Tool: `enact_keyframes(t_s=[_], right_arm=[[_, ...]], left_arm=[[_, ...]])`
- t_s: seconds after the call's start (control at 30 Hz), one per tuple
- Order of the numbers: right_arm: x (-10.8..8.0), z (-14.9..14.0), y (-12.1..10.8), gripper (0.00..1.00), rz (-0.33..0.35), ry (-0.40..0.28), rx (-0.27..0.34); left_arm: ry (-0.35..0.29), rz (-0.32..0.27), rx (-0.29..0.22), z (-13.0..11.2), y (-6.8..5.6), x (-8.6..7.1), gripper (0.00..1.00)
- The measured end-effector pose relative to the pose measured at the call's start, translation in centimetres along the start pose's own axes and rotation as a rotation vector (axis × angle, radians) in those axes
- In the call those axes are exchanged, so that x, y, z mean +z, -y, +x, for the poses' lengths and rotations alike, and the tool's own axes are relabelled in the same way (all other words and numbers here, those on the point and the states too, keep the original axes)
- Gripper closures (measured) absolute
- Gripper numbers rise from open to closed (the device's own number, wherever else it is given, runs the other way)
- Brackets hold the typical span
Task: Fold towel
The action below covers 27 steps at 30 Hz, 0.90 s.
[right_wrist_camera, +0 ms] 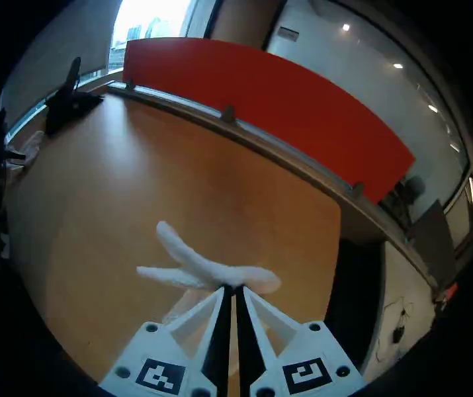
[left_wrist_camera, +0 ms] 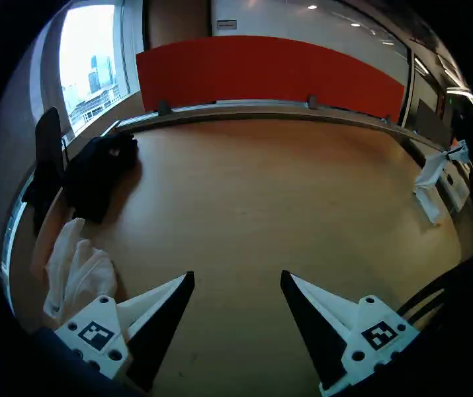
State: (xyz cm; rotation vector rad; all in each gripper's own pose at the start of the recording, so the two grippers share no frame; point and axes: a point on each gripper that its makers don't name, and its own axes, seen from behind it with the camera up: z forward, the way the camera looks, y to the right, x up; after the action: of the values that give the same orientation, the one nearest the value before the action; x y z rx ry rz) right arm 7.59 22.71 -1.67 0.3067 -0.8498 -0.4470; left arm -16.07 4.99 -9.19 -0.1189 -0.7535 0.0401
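Right gripper (right_wrist_camera: pixel 235 291) had its fingers pressed together, almost no gap, pinching the towel (right_wrist_camera: pixel 203 268) at their tips. The towel was white and bunched into thick rolled ridges. One ridge ran up and away from the pinch, another lay flatter beside it, and a short rounded end stuck out on the other side. It hung just above the wooden table (right_wrist_camera: pixel 104 192), over the part nearer the camera and close to the table's end edge; whether it touched the surface was unclear.

Left gripper (left_wrist_camera: pixel 236 281) had its fingers spread wide with nothing between them, over bare table top. At the table's left edge lay a crumpled white cloth pile (left_wrist_camera: pixel 77 271), with a dark bundle (left_wrist_camera: pixel 97 172) farther along that edge. A red partition (left_wrist_camera: pixel 269 69) stood along the table's far edge.
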Motion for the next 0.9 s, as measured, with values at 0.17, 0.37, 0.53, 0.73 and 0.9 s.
enact_keyframes(t_s=[0.17,0.37,0.53,0.73,0.9], right_arm=[[-0.4,-3.4,-0.5,0.96,-0.017,0.055,0.012],[-0.6,-6.6,-0.7,0.96,-0.030,0.106,0.031],[-0.6,-9.0,-0.7,0.96,-0.038,0.145,0.042],[-0.3,-11.5,-0.4,0.96,-0.043,0.182,0.071],[-0.1,-13.5,-0.2,0.96,-0.049,0.212,0.092]], left_arm=[[0.002,-0.001,0.002,-0.2,-0.1,-0.1,0.03],[0.005,-0.001,0.004,-0.4,-0.1,-0.1,0.03],[0.008,0.001,0.006,-0.6,0.0,-0.2,0.03],[0.010,0.005,0.008,-0.8,0.2,-0.4,0.03],[0.010,0.008,0.009,-0.9,0.4,-0.5,0.03]])
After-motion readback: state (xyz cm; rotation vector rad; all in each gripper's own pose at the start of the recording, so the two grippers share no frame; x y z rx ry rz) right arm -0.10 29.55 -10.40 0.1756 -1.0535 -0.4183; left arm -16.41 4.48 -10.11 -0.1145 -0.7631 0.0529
